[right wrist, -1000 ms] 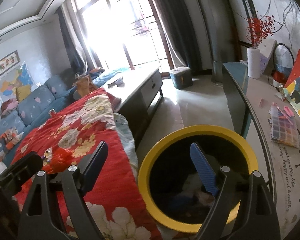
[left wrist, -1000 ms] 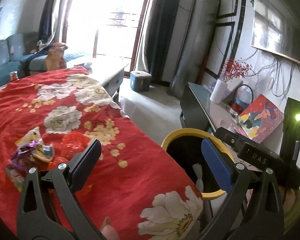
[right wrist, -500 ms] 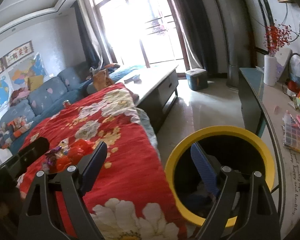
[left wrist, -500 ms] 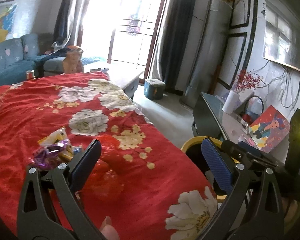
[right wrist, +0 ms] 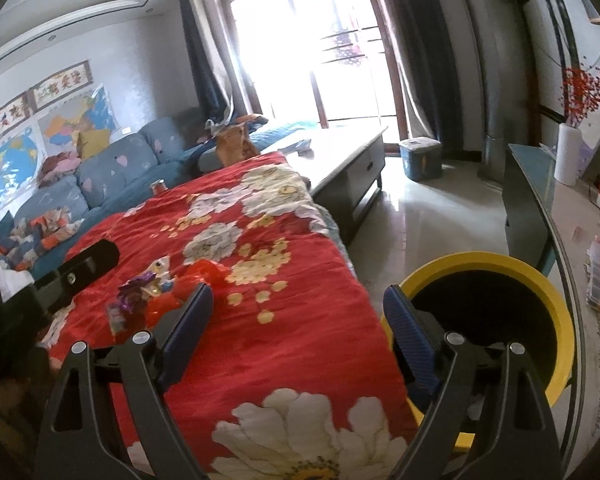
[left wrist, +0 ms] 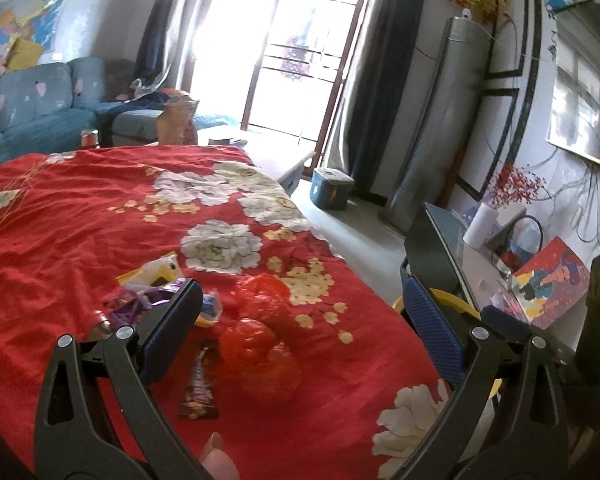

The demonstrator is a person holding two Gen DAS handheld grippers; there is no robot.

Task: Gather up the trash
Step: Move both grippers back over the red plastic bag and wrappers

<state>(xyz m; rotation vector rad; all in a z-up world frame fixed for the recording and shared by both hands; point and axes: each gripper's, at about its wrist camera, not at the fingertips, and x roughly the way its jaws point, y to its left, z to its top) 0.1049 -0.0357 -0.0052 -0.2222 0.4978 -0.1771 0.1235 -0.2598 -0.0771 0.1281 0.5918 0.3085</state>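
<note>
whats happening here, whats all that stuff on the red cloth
A person holds a claw in each hand and is clearing trash from a table under a red floral cloth. Both the left claw and the right claw are open and empty. A small pile waits on the cloth: a crumpled red plastic bag, purple and yellow wrappers and a dark candy wrapper. A yellow-rimmed bin stands by the table's edge, ready for it.
</note>
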